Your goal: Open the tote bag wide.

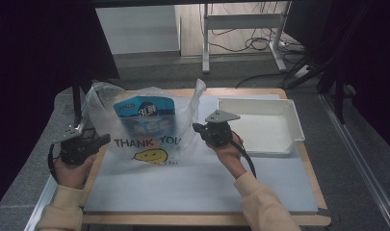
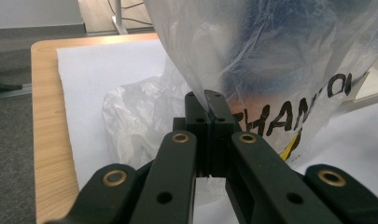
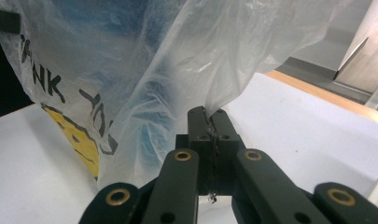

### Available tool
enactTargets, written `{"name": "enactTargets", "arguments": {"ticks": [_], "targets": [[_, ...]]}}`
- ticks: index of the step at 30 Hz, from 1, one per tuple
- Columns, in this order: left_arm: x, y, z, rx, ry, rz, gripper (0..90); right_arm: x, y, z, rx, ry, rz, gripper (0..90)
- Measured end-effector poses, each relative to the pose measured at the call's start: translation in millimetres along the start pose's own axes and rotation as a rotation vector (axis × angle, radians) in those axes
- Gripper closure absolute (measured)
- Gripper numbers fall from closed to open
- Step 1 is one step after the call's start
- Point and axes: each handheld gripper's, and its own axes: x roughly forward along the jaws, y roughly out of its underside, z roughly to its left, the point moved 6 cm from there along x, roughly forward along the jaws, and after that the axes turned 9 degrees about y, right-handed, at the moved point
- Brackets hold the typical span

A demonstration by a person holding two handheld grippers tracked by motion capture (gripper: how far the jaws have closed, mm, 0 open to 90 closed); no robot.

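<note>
The surface, a wooden top under a white sheet, carries everything. Between the two hand-held grippers stands the plastic bag, translucent and slack, its base resting on the white sheet. It is most likely held this way, pinched at each side, so that its mouth stays up and its load stays inside.

To the outer side of the right hand-held gripper, just beyond it, sits an open white tray, near enough to be where the load is meant to go, though that is a guess.

Inside the bag, between the hand-held grippers and above their level, is a blue packet. It bears white characters too blurred to read.

The left hand-held gripper has its jaws together, clamped on a fold of the bag's film at the bag's side. The right hand-held gripper is likewise closed on a twisted strip of film at the opposite side.

On the bag's front reads "THANK YOU" in black, with a yellow smiley face beneath it. A line of tiny print beside the face is not legible.
</note>
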Motion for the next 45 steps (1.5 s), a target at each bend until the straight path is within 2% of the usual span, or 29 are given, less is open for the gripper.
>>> {"name": "enactTargets", "arguments": {"ticks": [8,20,33,45], "targets": [[2.4,9.9,2.4,-0.011,-0.005,0.016,90.0,3.7,10.1,2.1,0.0,0.006,0.03,88.2],[14.8,30.2,8.2,-0.038,-0.006,0.051,90.0,14.6,27.1,11.1,-0.016,0.006,0.078,88.3],[27.9,49.3,14.1,-0.071,-0.014,0.095,90.0,28.7,47.9,17.9,0.004,-0.006,0.145,88.2],[38.0,65.2,14.6,-0.066,-0.016,0.15,90.0,38.2,65.0,26.4,0.001,-0.021,0.2,88.2]]}}
